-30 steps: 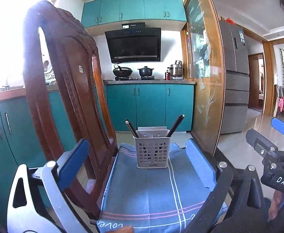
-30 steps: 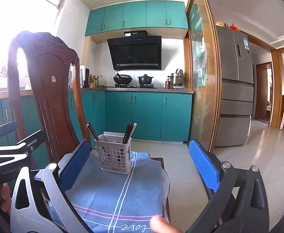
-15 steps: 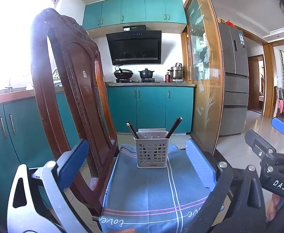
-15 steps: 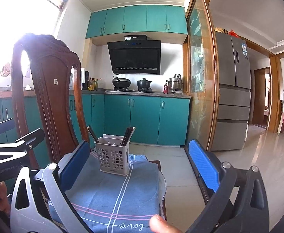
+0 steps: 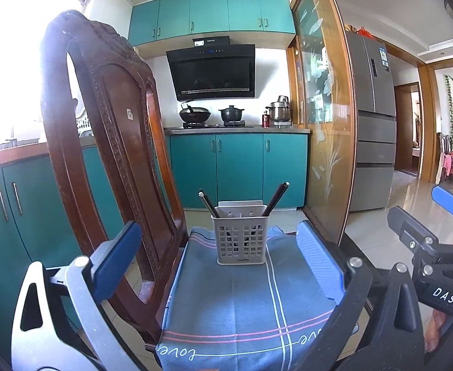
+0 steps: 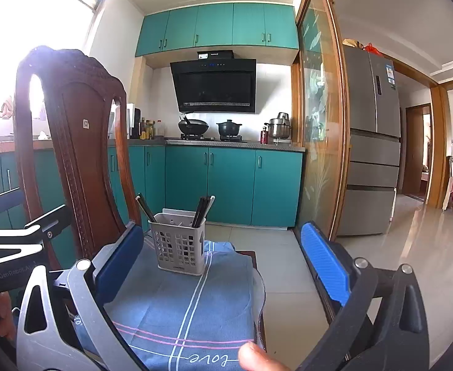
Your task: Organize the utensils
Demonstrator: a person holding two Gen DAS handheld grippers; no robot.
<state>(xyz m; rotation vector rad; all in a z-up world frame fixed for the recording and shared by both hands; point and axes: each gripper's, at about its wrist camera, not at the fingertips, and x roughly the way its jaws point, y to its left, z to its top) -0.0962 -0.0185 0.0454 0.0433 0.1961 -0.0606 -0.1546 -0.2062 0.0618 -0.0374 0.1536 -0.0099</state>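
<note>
You hold the left gripper (image 5: 217, 266) and the right gripper (image 6: 223, 266) with jaws spread wide, gripping nothing. The grey utensil basket (image 5: 241, 238) stands upright on the blue cloth (image 5: 245, 309) draped over the seat of a dark wooden chair (image 5: 102, 142), chopsticks (image 5: 276, 199) leaning in it. Behind it are teal cabinets (image 5: 238, 170), a range hood (image 5: 212, 72) and a refrigerator (image 5: 371, 123).

Teal cabinets (image 5: 238, 170), wooden chair (image 5: 108, 142), steel fridge (image 5: 371, 117); window (image 6: 40, 9) perhaps overexposed.
</note>
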